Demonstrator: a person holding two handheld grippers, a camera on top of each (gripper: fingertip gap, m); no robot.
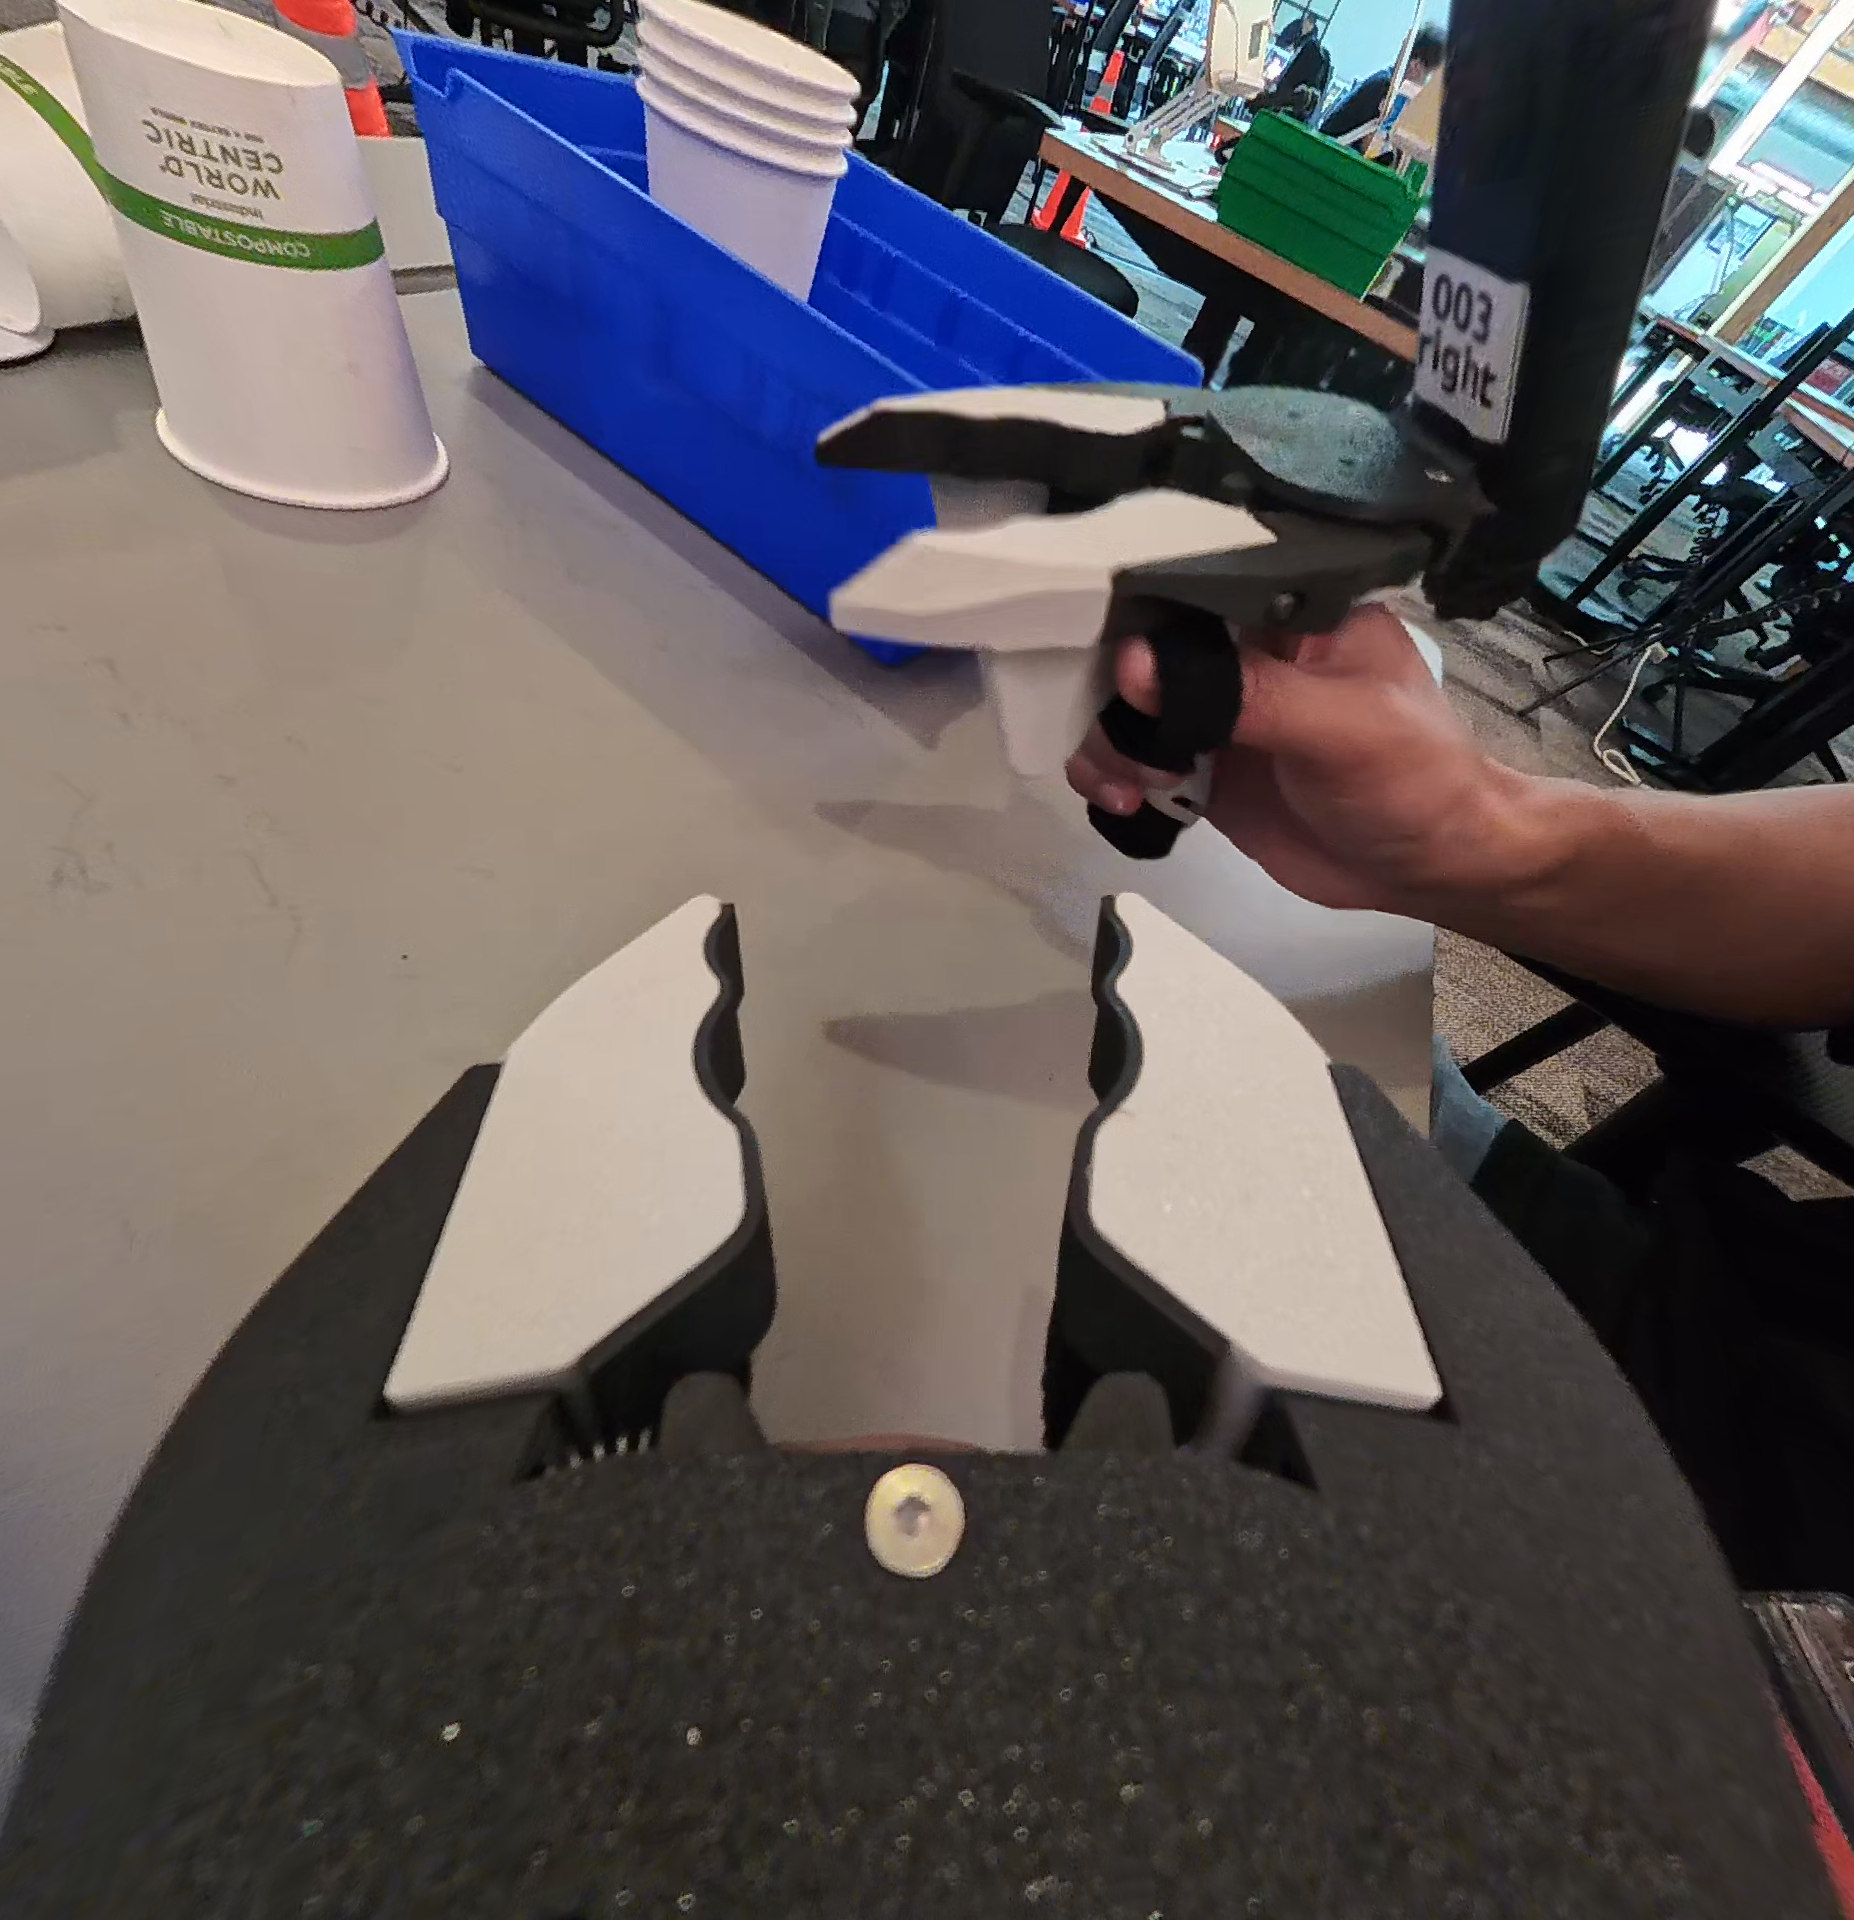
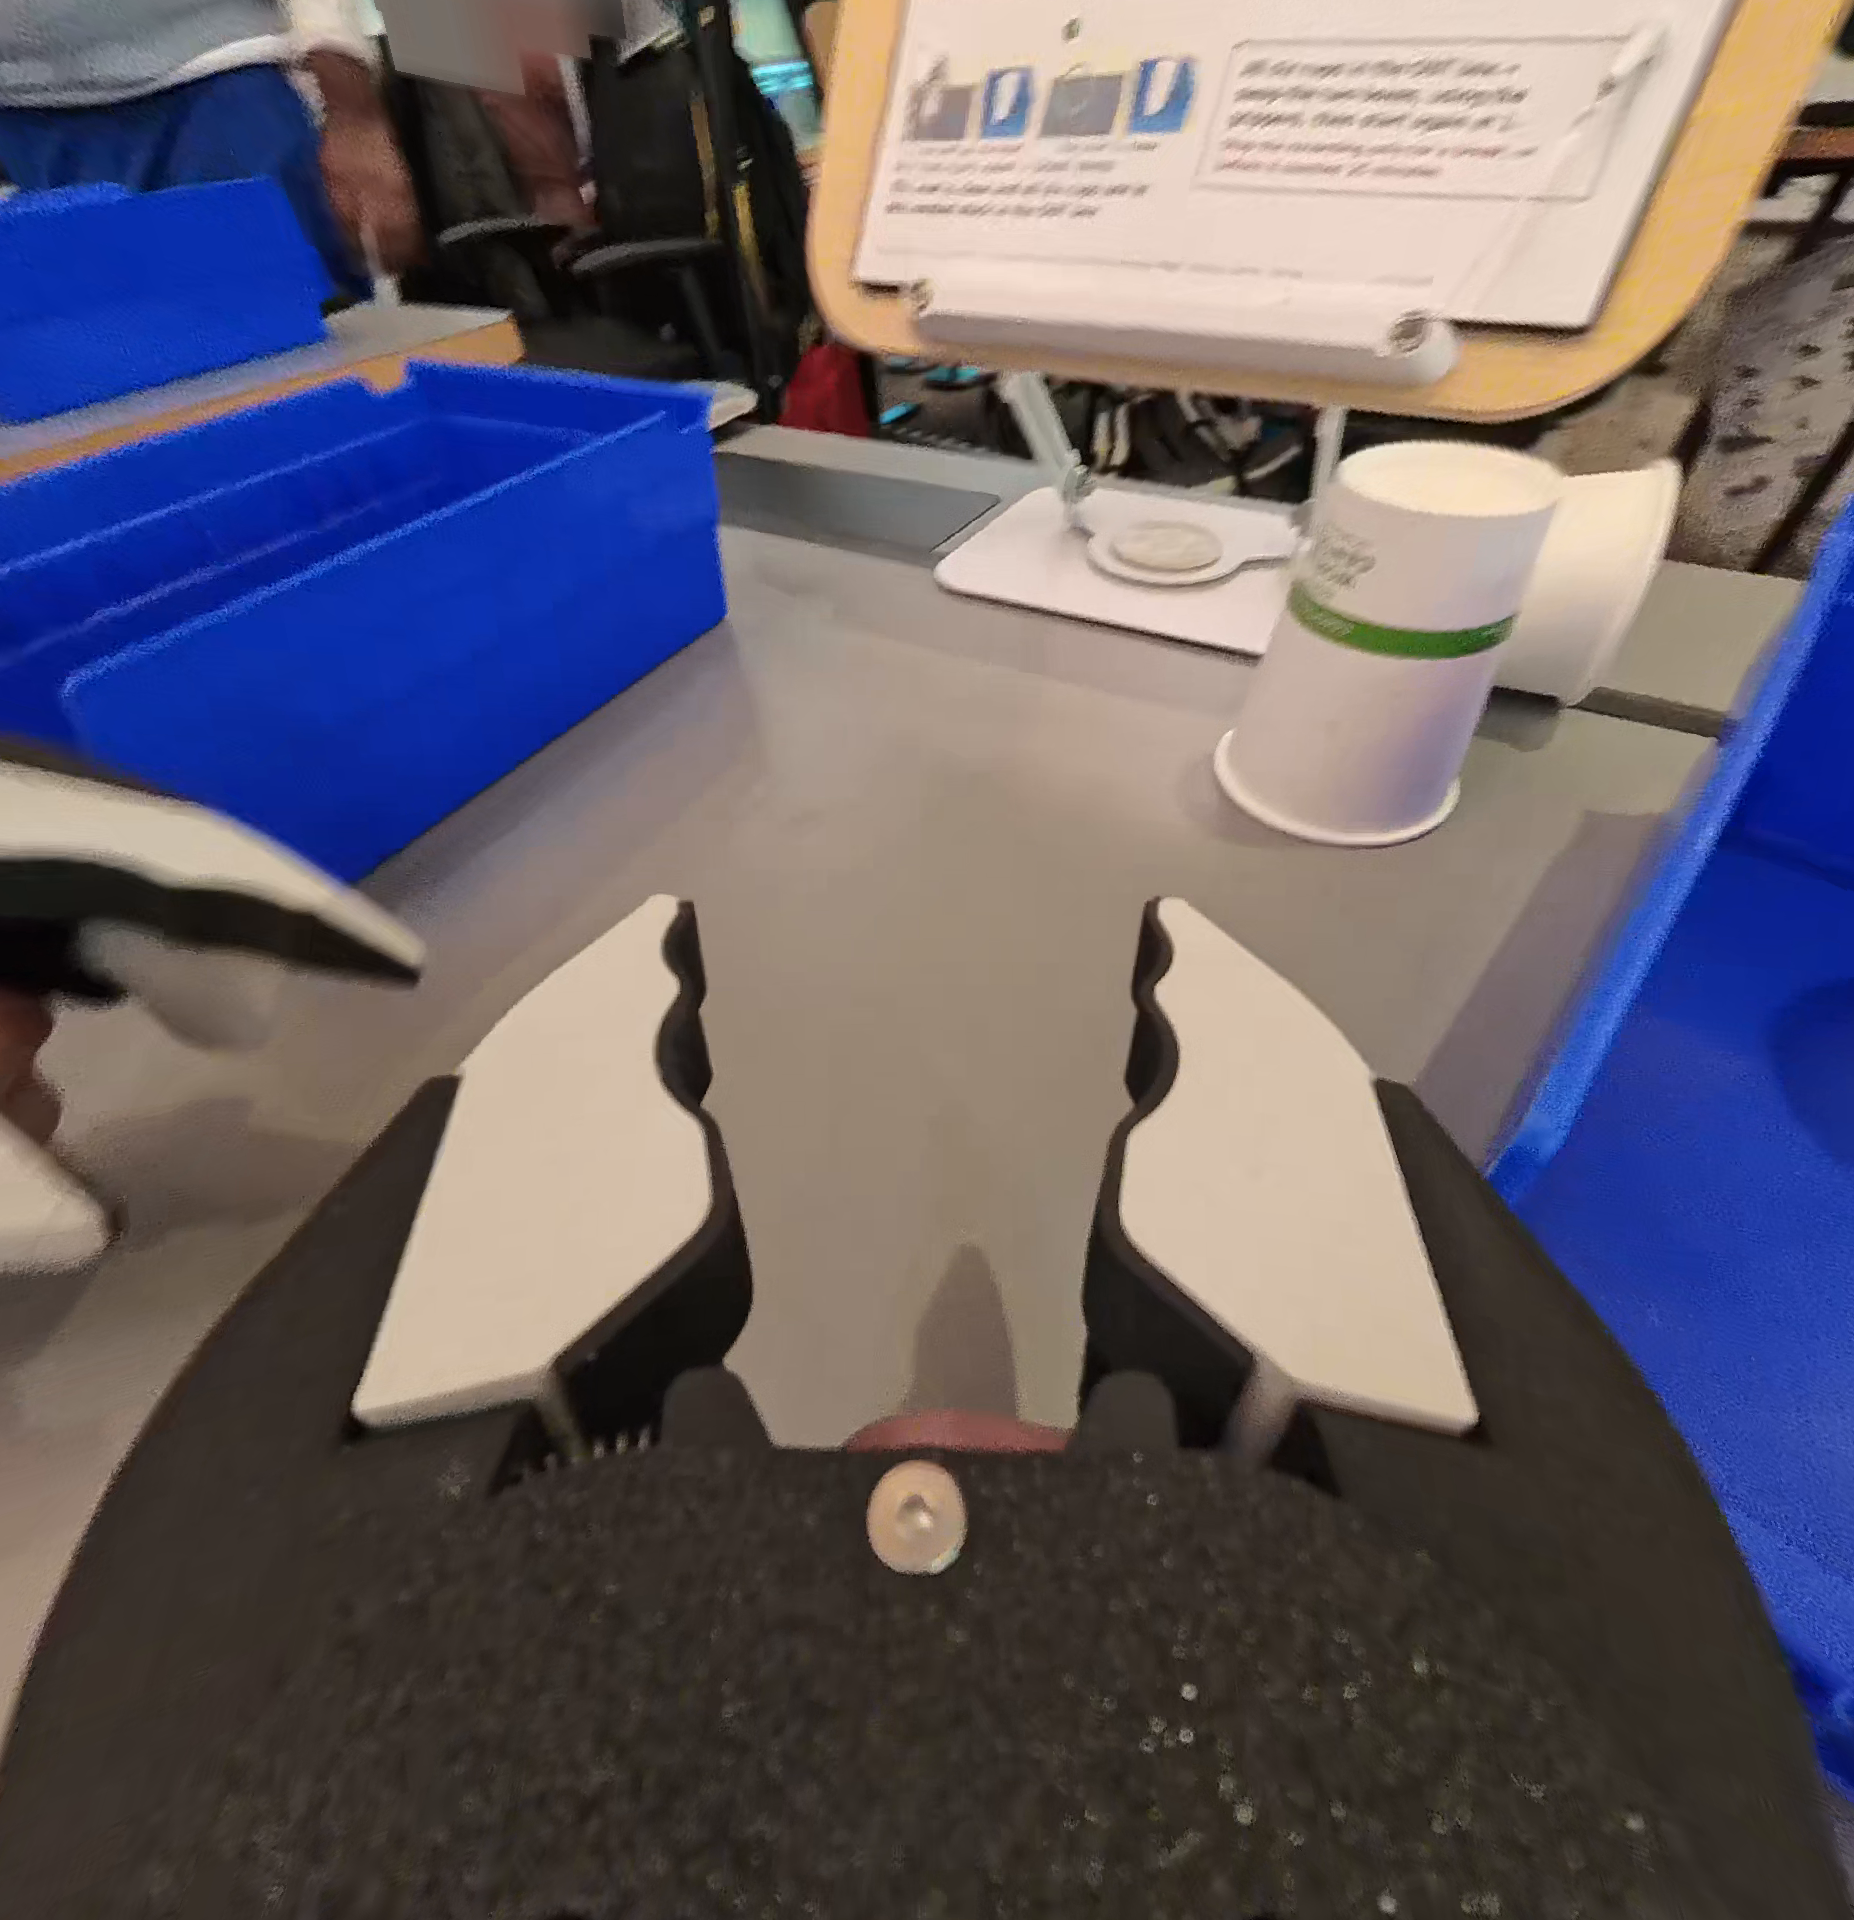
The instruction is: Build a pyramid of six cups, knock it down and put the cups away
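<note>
Each gripper has a black, speckled body with one round silver screw in the middle and two pale grey fingers with wavy black inner edges: left gripper, right gripper, white tag on its black post

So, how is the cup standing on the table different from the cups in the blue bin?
The cup on the table stands alone, upside down, rim on the grey table; the cups in the blue bin are nested in a stack, mouths up. The cup on the table shows a green band; the stacked cups look plain white from here. Both are white paper cups, and neither gripper touches them.
</note>
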